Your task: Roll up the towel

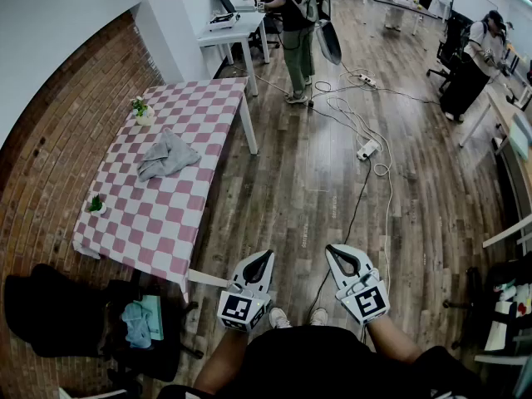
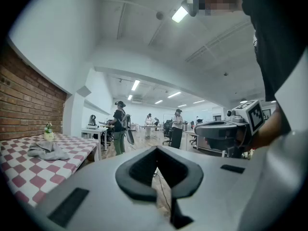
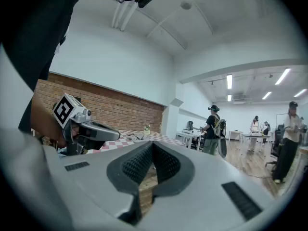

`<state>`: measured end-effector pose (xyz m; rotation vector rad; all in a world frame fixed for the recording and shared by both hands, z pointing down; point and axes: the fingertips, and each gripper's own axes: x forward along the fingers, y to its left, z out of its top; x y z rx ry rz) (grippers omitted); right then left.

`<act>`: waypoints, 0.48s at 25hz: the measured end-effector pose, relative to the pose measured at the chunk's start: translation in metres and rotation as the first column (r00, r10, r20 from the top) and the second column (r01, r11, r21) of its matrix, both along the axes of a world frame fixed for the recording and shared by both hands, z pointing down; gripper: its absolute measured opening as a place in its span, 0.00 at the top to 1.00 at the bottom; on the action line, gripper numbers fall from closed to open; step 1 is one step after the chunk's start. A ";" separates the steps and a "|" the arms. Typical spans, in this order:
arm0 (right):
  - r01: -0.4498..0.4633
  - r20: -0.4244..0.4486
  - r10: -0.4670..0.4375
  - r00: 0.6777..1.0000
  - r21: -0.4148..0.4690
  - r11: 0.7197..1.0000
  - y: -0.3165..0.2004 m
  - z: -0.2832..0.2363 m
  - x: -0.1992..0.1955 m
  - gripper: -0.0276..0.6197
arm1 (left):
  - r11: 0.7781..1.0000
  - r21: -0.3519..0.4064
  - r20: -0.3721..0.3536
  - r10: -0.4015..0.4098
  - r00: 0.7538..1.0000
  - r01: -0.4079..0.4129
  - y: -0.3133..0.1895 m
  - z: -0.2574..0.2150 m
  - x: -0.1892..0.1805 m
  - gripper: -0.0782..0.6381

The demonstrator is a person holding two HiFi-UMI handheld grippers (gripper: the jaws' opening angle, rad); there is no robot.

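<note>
Grey towel point(image 1: 168, 155), crumpled, on checked bench point(image 1: 150, 214).
Soft cloth heap; left tool point(image 1: 258, 266) and right tool point(image 1: 343, 261) closed, empty.

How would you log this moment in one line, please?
towel: crumpled on table; left hand-held gripper: shut, empty; right hand-held gripper: shut, empty; rolling: not started

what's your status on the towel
Left gripper shut, empty; right gripper shut, empty. Towel crumpled on checked table, not rolled, out of reach. Cables off to the right.
</note>
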<state>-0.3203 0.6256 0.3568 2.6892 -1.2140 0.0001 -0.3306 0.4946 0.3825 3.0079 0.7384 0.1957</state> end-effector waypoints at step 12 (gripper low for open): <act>-0.008 -0.010 0.008 1.000 0.005 1.000 -0.045 -0.001 0.007 0.96 | 1.000 0.008 0.011 -0.015 1.000 0.015 -0.040 0.003 0.001 0.90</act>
